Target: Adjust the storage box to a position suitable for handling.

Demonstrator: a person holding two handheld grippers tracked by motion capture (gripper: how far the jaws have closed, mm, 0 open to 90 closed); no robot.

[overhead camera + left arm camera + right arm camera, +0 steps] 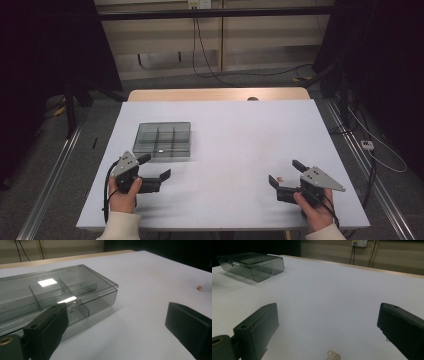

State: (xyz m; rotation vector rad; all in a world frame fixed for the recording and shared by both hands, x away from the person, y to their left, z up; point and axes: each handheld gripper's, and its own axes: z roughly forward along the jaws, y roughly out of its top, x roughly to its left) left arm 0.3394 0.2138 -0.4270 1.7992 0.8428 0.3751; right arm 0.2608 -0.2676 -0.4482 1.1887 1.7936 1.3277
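Box (164, 140) is see-through smoky grey, with dividers the same tint and a small shiny silver latch (72, 303) on the front. Bench (235, 150) has a plain white top, no pattern, with a light wood strip along the far edge. Both the left gripper (155, 166) and the right gripper (286, 172) are matte black with grey plates on top. The tiny trinket (333, 354) looks coppery-gold. Sleeves are cream.

No legible text, label, brand, number or sign appears in any view. The clear compartment box (164, 140), the white table (235, 135) and the wall socket plate (199, 4) at the back bear no readable marking. The grey plates on the two grippers are likewise plain.
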